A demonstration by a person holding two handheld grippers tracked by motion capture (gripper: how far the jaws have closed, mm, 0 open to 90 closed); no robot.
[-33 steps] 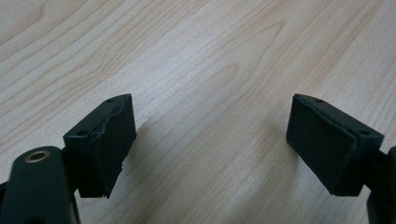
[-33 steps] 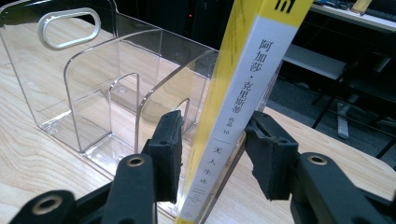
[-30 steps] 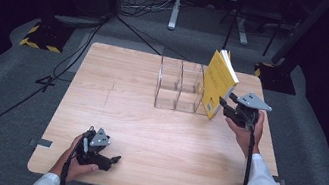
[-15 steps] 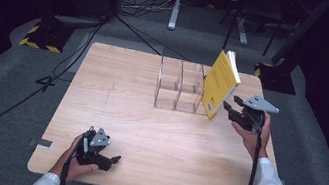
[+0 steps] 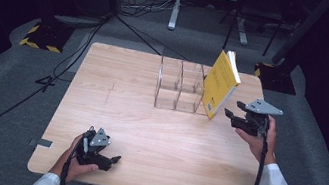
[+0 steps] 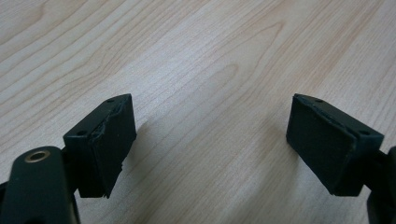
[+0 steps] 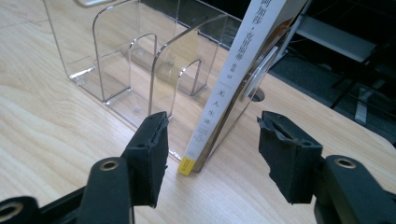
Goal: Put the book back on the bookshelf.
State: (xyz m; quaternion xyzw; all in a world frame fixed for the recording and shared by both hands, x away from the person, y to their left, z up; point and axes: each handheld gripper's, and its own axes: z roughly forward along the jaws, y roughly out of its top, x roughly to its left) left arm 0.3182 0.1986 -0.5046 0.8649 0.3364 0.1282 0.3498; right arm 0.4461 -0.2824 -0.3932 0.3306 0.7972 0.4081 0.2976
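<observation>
Book (image 7: 233, 79): yellow, white spine with dark print, top cut off in the right gripper view, far cover hidden. Stands tilted in the end slot of the clear rack (image 5: 179, 86), near the table's (image 5: 144, 140) far right edge. Right tool (image 5: 231, 117) just in front, jaws just opened, apart from the spine. Left tool (image 5: 110, 160) open over bare wood, near edge, well apart.

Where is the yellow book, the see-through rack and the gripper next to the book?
yellow book (image 5: 217, 86), high view, on its yellow cover.
see-through rack (image 5: 169, 80), high view, on its left compartment.
right gripper (image 7: 212, 156), right gripper view, midway between its fingertips.
</observation>
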